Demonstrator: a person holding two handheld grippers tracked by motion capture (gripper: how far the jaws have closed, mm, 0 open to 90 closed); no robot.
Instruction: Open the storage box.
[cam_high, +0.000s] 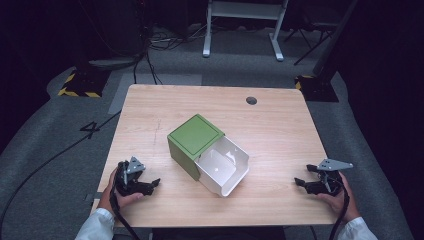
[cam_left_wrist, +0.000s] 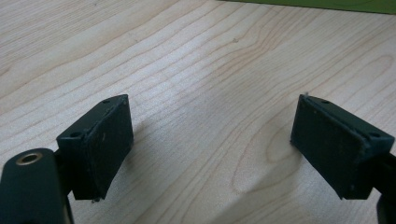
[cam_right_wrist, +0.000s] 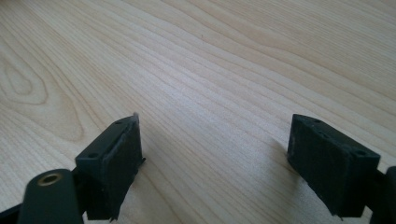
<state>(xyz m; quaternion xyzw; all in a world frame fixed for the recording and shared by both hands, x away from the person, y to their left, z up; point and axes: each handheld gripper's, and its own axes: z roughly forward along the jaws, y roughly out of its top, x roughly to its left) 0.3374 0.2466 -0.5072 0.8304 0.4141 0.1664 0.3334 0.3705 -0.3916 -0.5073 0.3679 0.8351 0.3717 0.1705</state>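
A green box (cam_high: 192, 140) sits in the middle of the wooden surface (cam_high: 280, 125). A white drawer (cam_high: 222, 169) sticks out of its front, pulled far open toward the person. The drawer looks empty, though the part inside the box is hidden.

The left claw (cam_high: 150, 185) rests on the surface near the bottom left, well apart from the box. Its jaws are spread wide with nothing between them. In the left gripper view the pads (cam_left_wrist: 109, 140) sit on bare wood, and a thin strip of the green box (cam_left_wrist: 317, 4) peeks in at the top edge. The right claw (cam_high: 302, 183) rests near the bottom right, also well apart from the drawer. Its jaws are spread wide too, and hold nothing. In the right gripper view its pads (cam_right_wrist: 119, 158) lie on plain wood.

The box and drawer look like thin plastic, so they are probably light and stiff. The sides look smooth, so a claw may slip on them. Because the box seems light, it may slide when the drawer is pushed. One claw could hold the green box by its wall while the other pushes on the drawer's front wall (cam_high: 235, 184). That front wall is a good place to pinch, since it stands up thin.

The back and far side of the box are hidden. I cannot tell if the drawer has a handle. The little marks inside the drawer are too small to make out.
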